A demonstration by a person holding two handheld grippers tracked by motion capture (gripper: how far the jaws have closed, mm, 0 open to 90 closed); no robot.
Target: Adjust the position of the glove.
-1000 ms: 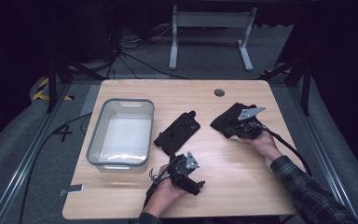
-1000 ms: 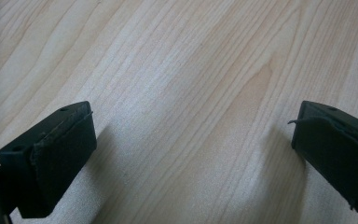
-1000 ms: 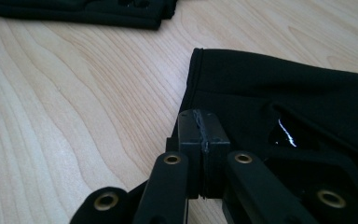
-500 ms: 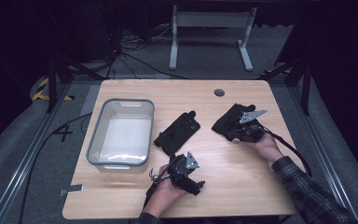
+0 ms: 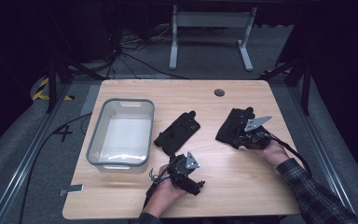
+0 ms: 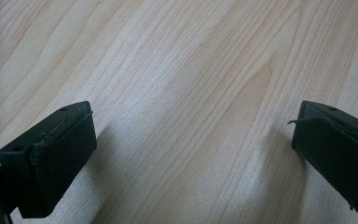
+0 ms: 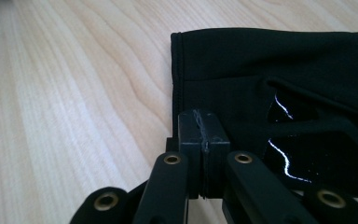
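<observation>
The table (image 5: pixel 242 186) held a bin (image 5: pixel 121 133) and two black gloves. The right gripper (image 7: pixel 204 135), jaws pressed together, sat at the cuff of the right glove (image 5: pixel 233 126), seemingly pinching no fabric, so a lift might leave it behind. The left gripper (image 6: pixel 191 154) stood apart over bare wood.

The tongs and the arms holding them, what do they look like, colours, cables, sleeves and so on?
Both tongs are black. The left tongs and right tongs each carry a grey three-cornered plate on top. The jaws end in blocky black pads with fraying edges, on flat black links with brass-coloured rivets. A black cable trails from the right one. The right forearm wears a dark plaid sleeve.
</observation>
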